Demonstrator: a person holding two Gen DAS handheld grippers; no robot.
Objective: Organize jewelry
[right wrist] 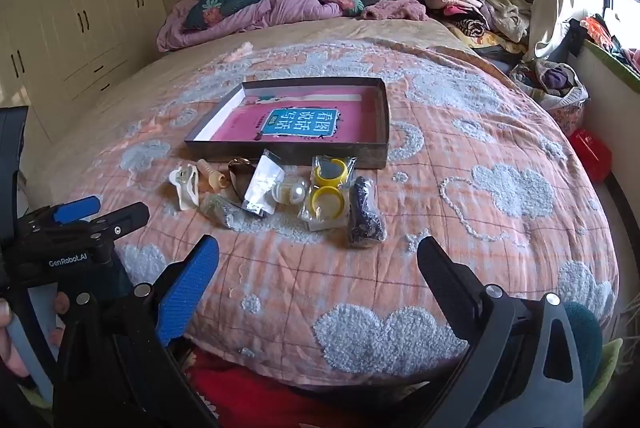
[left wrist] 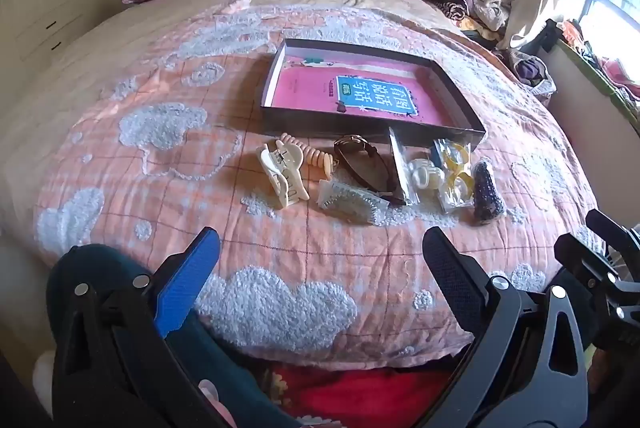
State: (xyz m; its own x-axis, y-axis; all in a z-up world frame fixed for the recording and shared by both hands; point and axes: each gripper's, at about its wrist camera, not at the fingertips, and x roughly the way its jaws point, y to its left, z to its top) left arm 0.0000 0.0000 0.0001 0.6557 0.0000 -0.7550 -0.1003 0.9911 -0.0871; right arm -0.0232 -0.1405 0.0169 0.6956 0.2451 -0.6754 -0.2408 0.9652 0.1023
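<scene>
Both grippers, left gripper (left wrist: 320, 268) and right gripper (right wrist: 318, 268), hover with jaws spread wide and empty above the bed (left wrist: 120, 187), jewelry row (left wrist: 376, 179) lying just before the shallow box (left wrist: 360, 125).

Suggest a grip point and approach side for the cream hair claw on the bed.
Grip the cream hair claw across its narrow hinged middle, jaws closing on its two long sides. Come from above with the open left gripper, the nearer one. It lies flat on the quilt, teeth end toward the camera, with the ribbed peach clip close behind.
</scene>
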